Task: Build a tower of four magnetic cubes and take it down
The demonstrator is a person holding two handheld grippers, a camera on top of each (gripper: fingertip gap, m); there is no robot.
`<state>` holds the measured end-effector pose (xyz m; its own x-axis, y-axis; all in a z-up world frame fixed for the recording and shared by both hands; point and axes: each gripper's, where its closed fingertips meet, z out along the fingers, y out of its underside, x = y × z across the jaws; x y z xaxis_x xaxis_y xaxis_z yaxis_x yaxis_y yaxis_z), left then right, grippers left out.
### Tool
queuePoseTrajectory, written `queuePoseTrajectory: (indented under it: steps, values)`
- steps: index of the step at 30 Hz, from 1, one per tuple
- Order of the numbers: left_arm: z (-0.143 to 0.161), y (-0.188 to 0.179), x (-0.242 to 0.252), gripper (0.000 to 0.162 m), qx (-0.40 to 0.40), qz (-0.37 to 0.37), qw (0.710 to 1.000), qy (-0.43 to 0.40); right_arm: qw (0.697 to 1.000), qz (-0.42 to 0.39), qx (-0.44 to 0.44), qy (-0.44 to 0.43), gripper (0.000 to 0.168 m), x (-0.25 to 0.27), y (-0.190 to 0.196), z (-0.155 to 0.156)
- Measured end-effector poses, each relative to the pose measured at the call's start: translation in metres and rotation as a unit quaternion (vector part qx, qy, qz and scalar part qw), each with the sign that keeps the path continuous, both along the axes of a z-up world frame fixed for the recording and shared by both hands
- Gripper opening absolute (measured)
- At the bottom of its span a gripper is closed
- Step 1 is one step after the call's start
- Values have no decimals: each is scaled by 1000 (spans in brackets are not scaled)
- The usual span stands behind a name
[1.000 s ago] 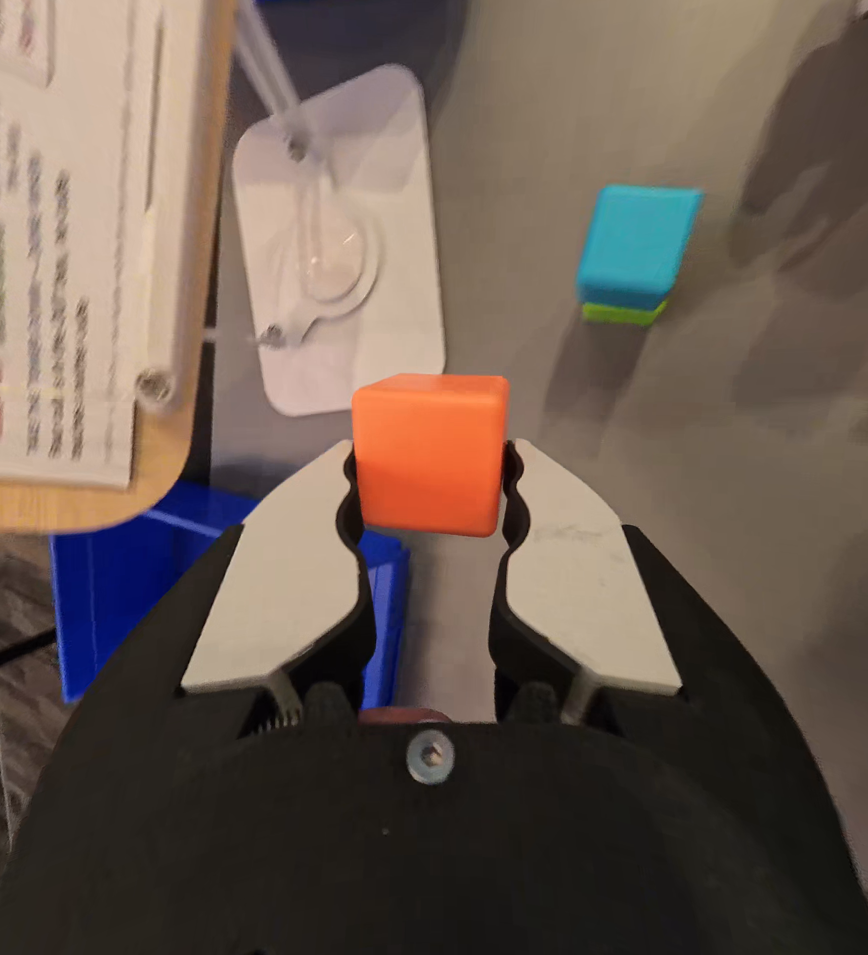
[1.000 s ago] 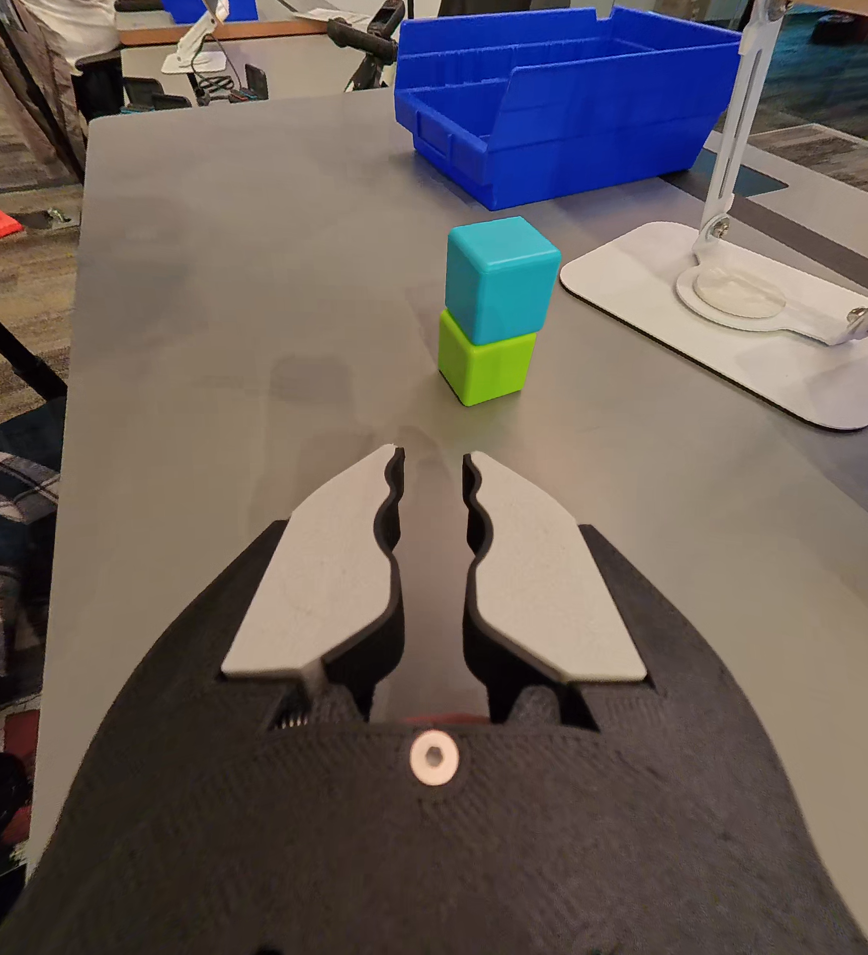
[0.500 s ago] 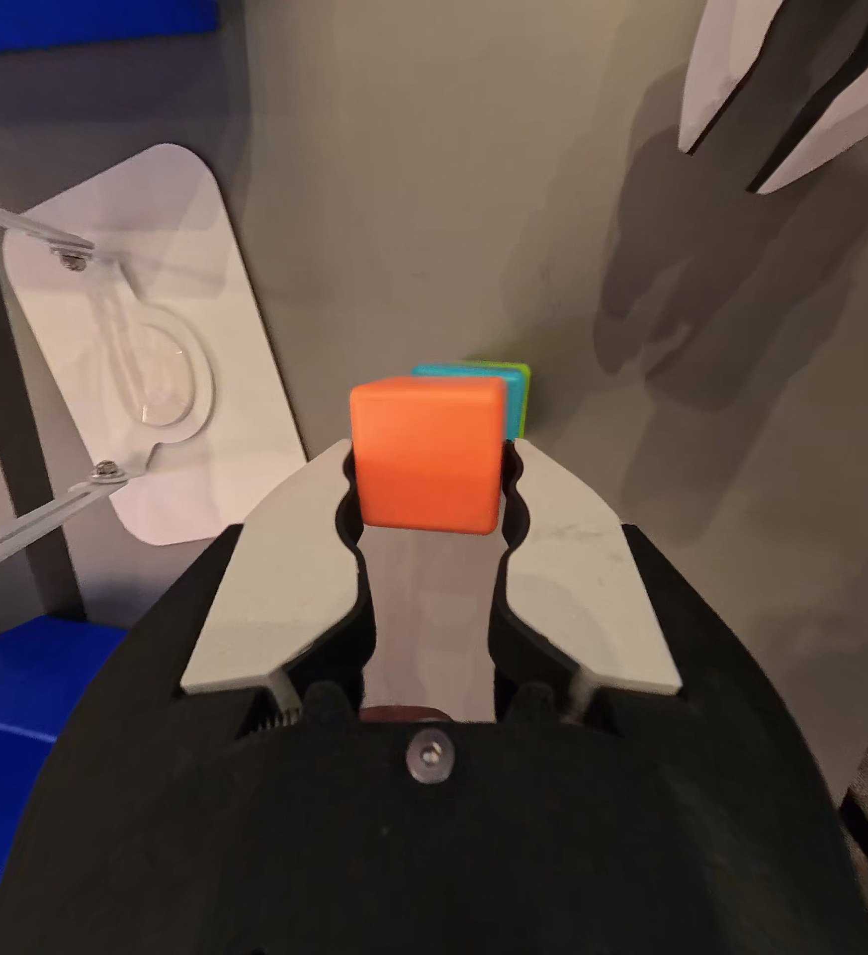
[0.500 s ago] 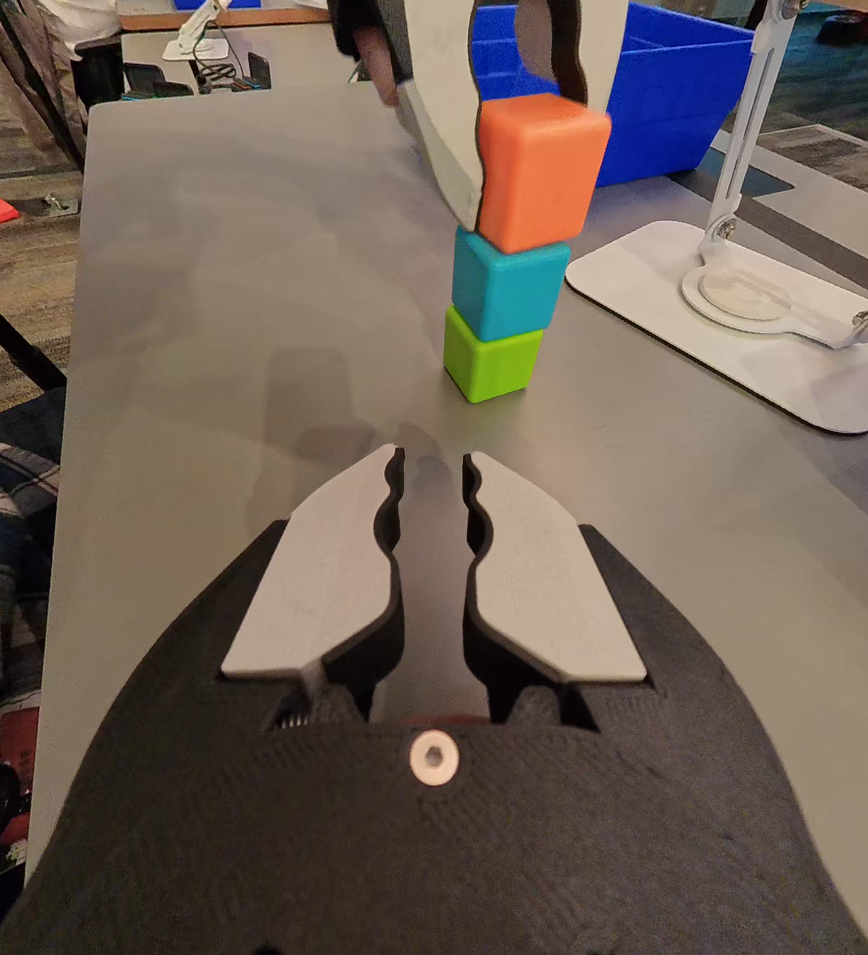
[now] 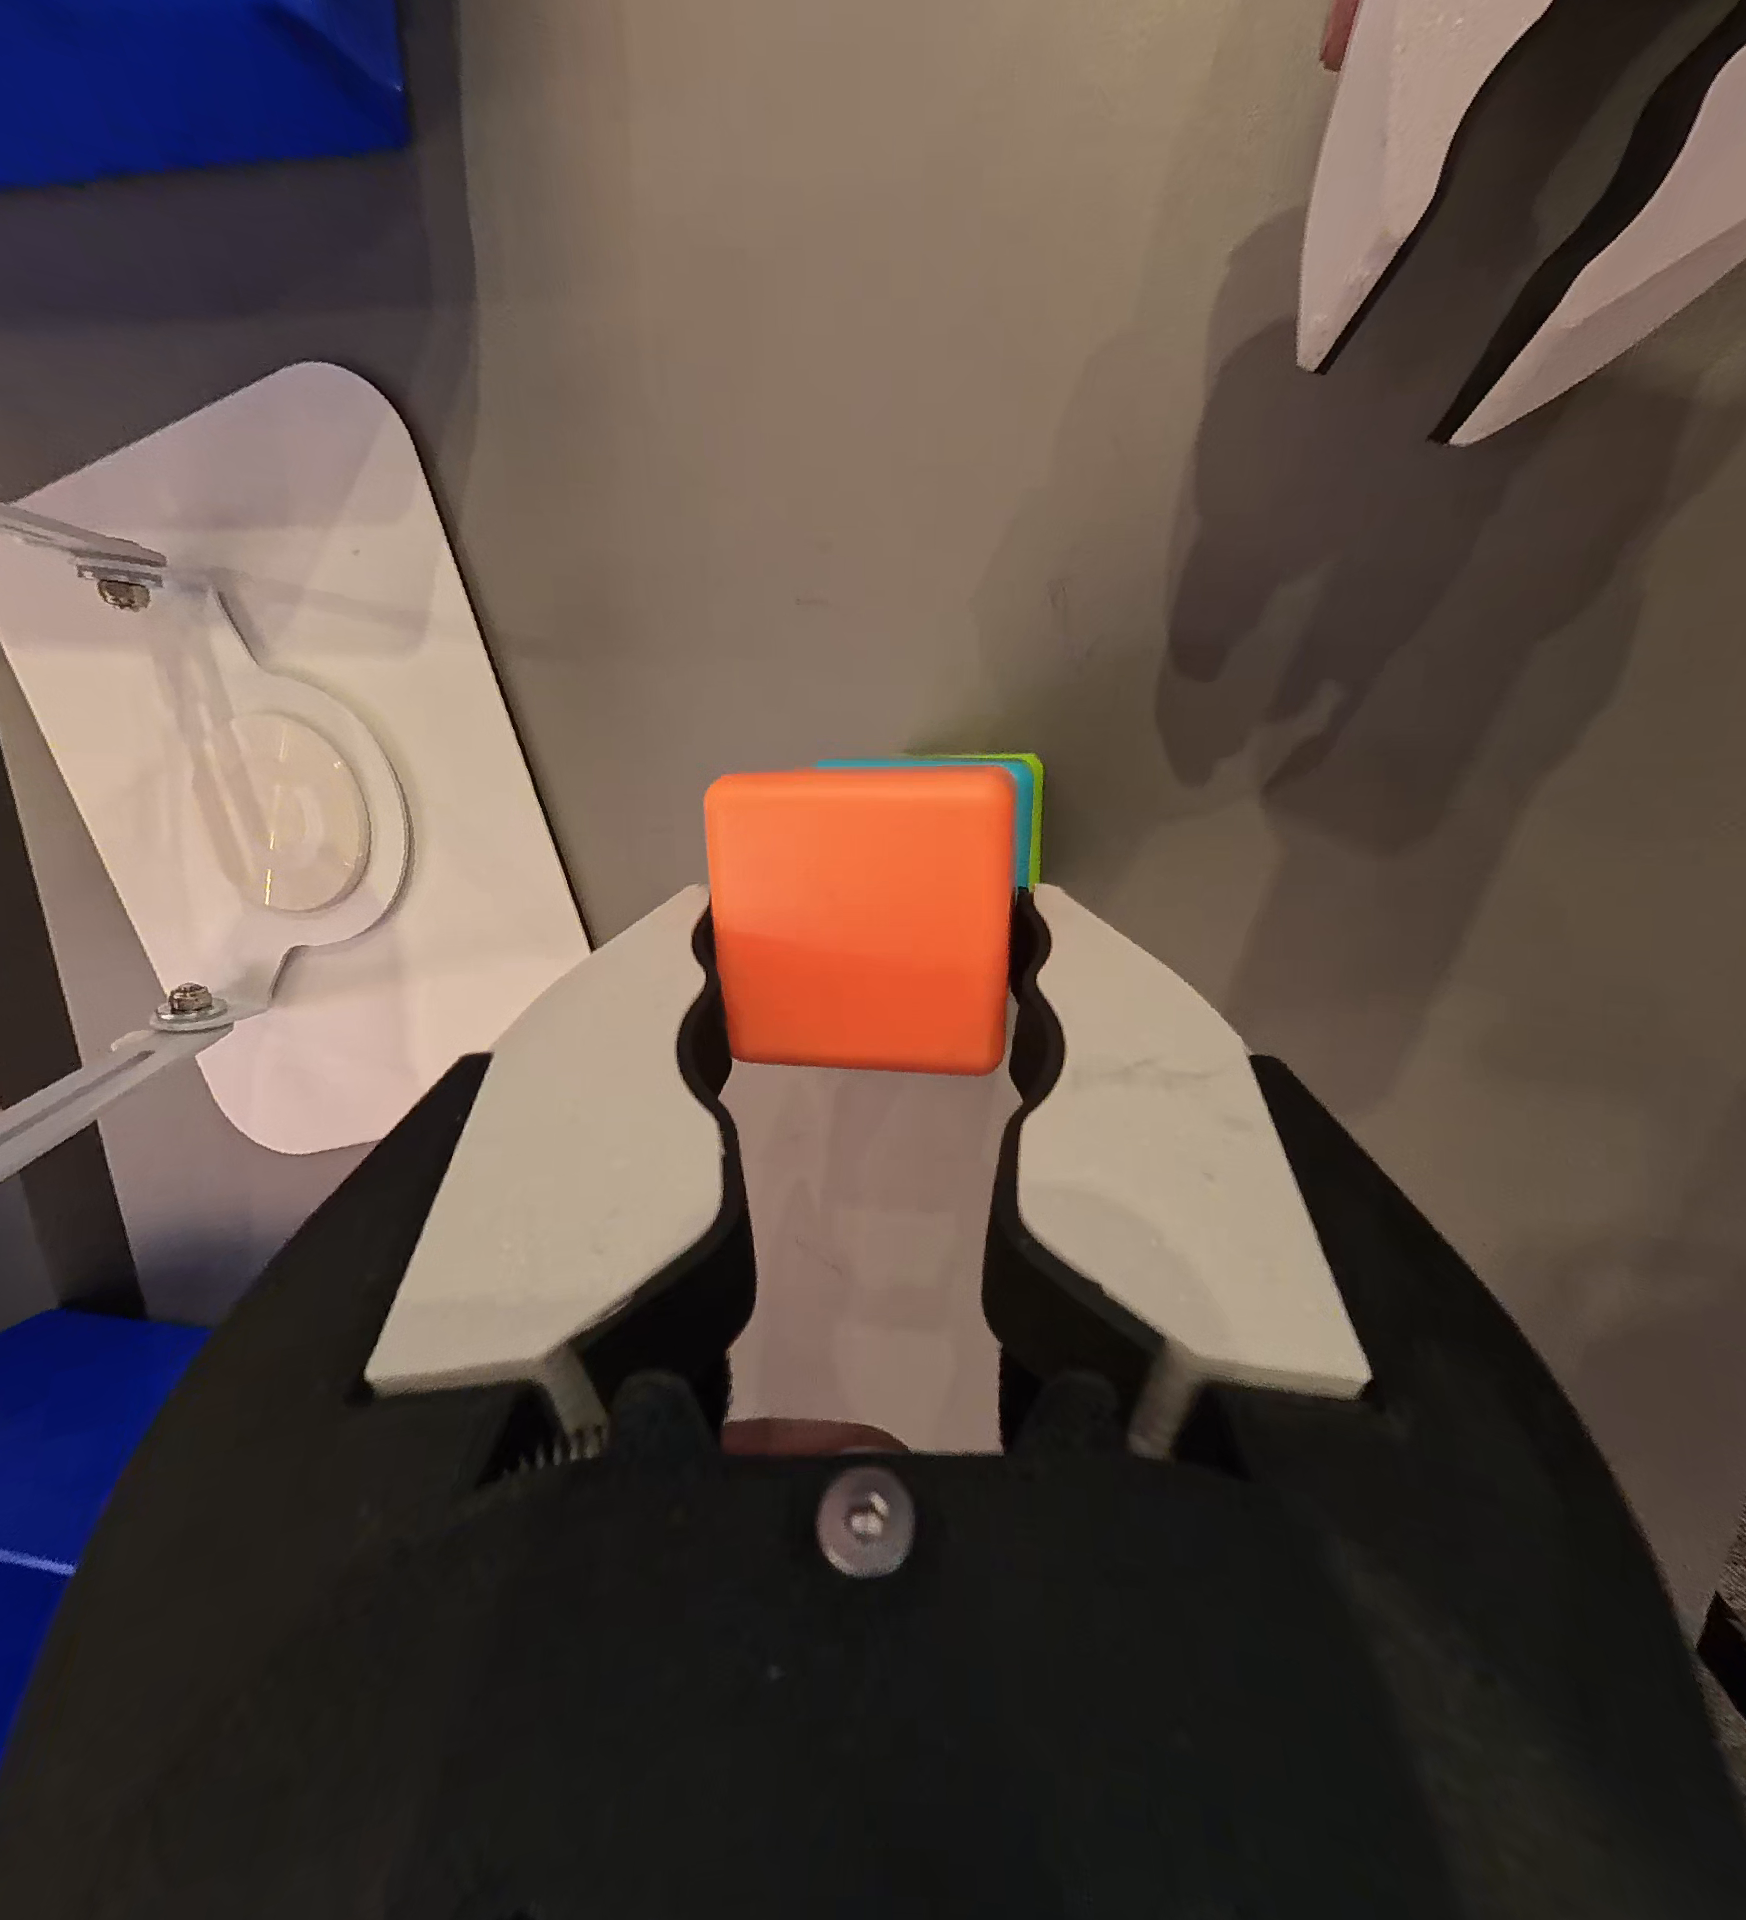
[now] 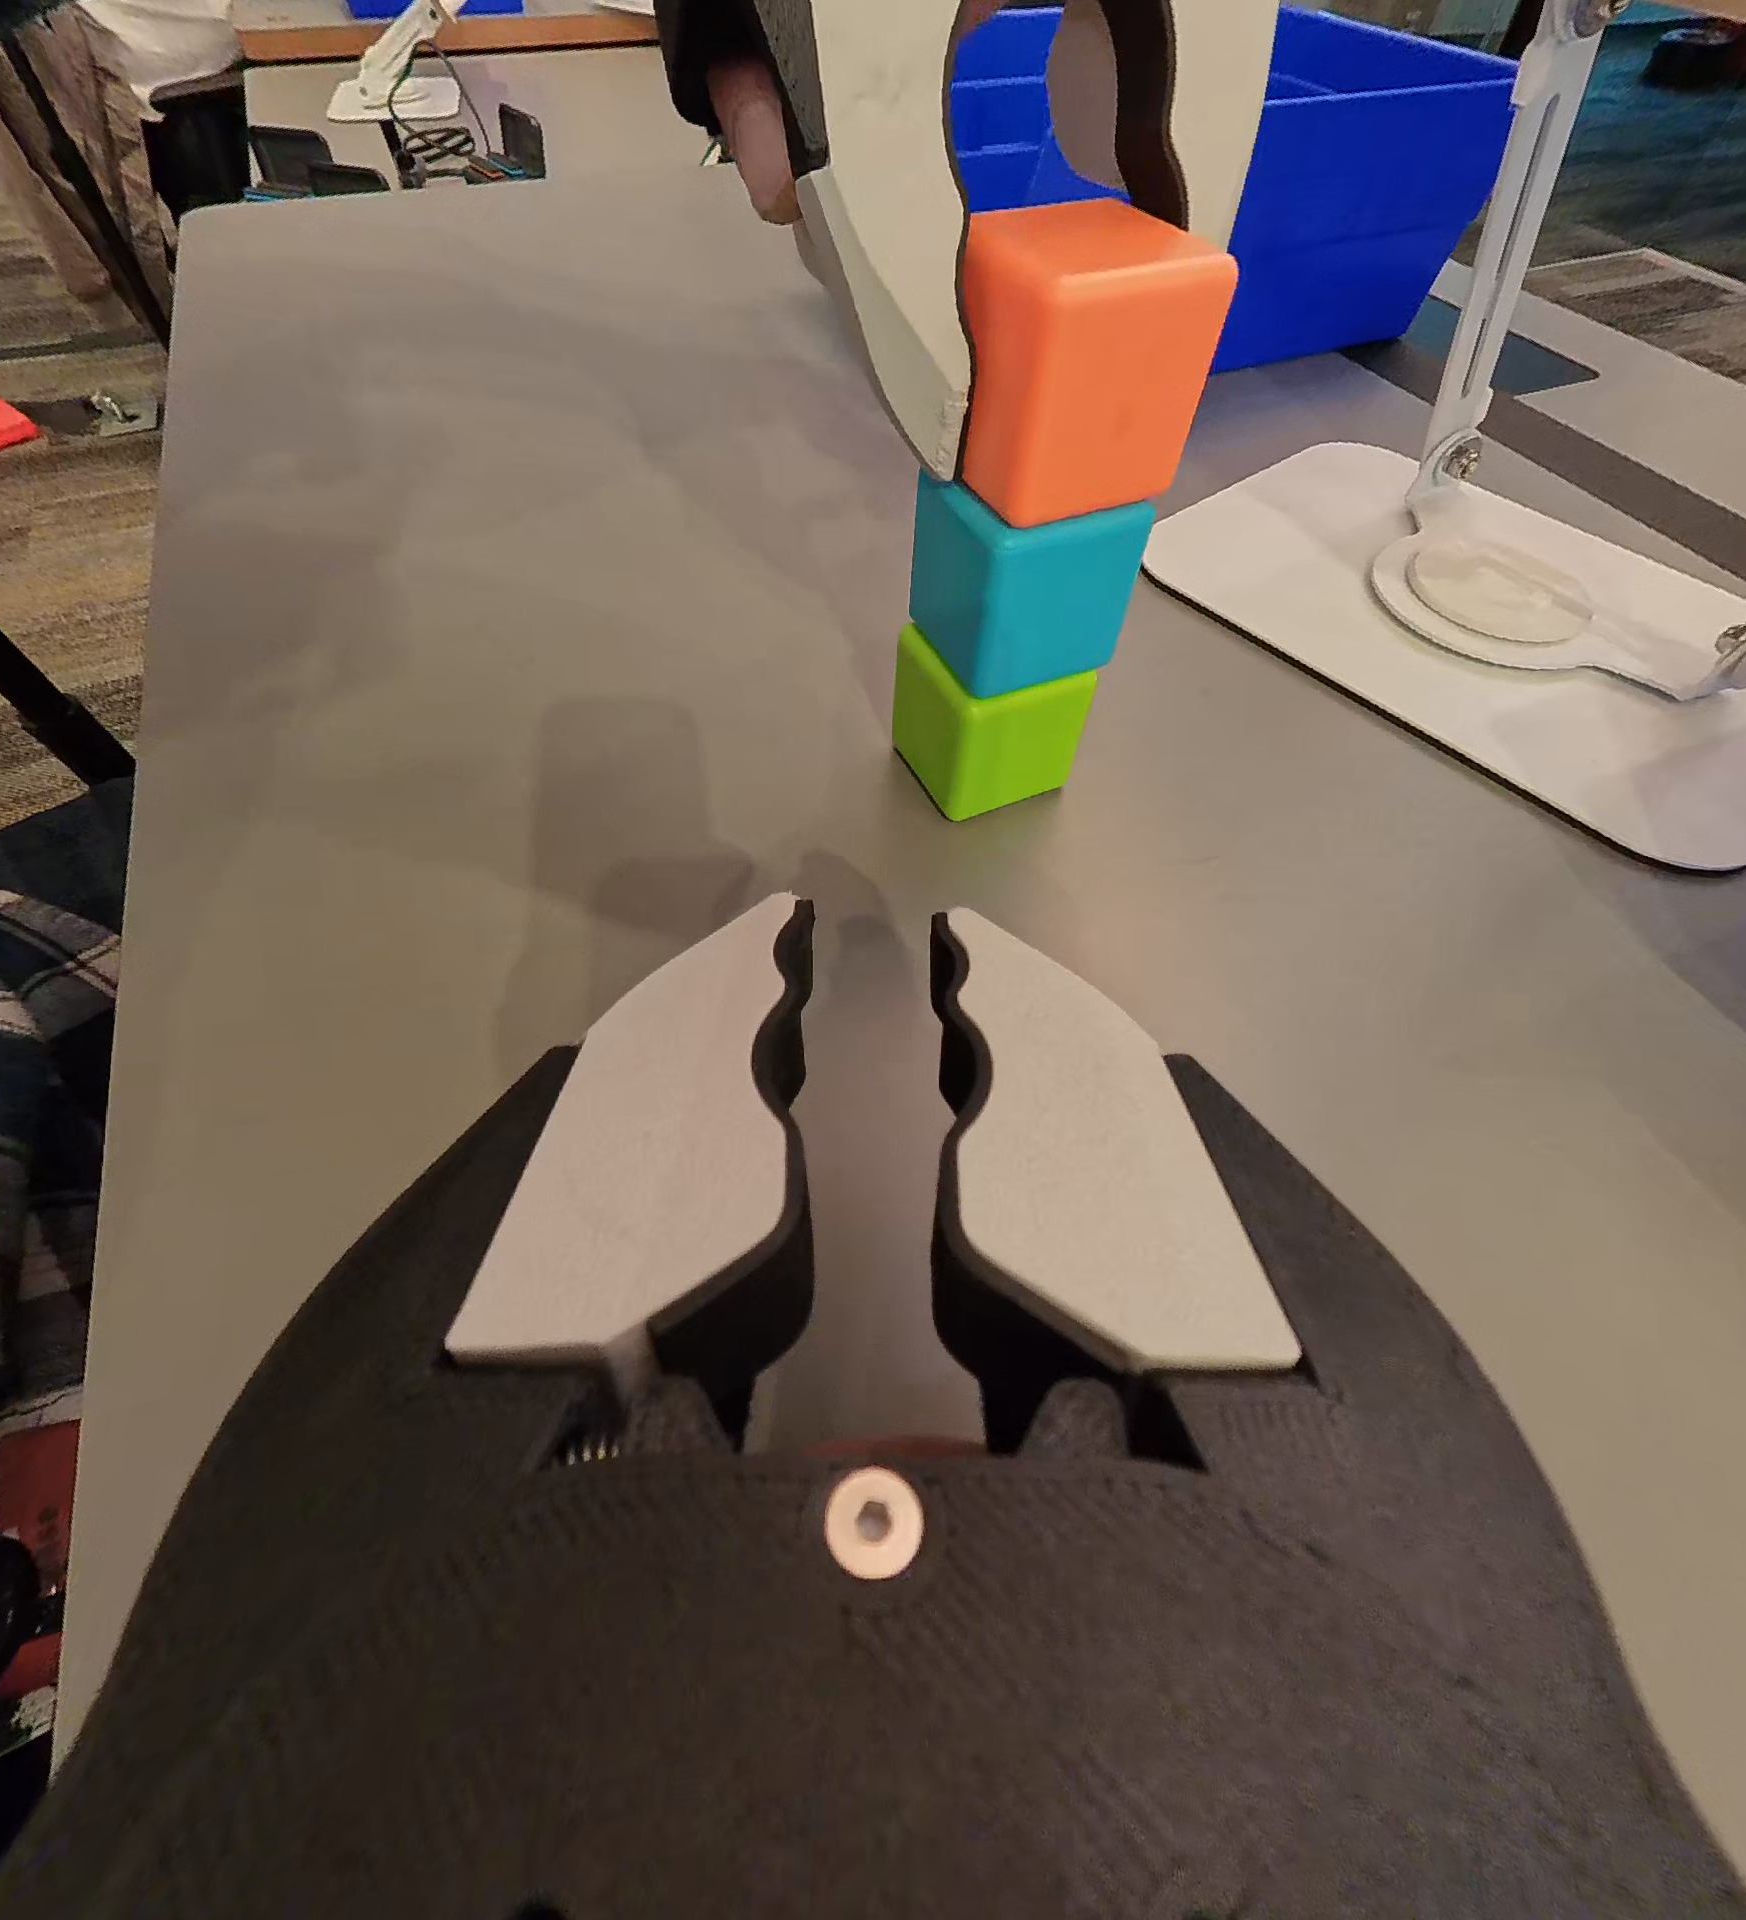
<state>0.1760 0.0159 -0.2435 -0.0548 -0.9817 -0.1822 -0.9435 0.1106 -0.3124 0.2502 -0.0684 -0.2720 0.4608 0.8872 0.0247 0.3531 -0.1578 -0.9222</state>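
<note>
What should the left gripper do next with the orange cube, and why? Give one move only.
Probably open the left gripper and let go: the orange cube already sits on the teal cube, which rests on the green cube, roughly in line. The right gripper is empty and apart.

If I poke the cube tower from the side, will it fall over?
Probably it would wobble. The tower is three cubes tall and one wide: orange cube on teal cube on green cube. Being magnetic, they may cling and tip together. The smooth grey table might instead let it slide. The left gripper has its jaws on the orange one, steadying it.
</note>
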Motion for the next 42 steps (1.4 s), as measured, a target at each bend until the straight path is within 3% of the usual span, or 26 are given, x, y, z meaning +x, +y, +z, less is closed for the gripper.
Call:
queuePoseTrajectory:
  steps: [5,11,15,20,28,35,42]
  values:
    - [1,2,-3,59,9,-1,1000,-3,1000,1,1,0,21,0,0,0]
    - [30,8,-17,66,37,13,999,-34,1000,1,1,0,21,0,-1,0]
    - [51,19,-52,60,66,33,996,-43,1000,1,1,-1,22,0,-1,0]
    - [62,61,-124,56,122,96,988,-8,1000,1,-1,-1,22,0,-1,0]
    - [52,133,-224,55,162,176,969,53,1000,0,-10,9,21,1,1,1]
    - [31,205,-263,61,165,222,958,79,1000,0,-15,17,21,2,1,2]
    - [-14,264,-300,64,144,248,950,123,999,3,-28,26,21,2,2,3]
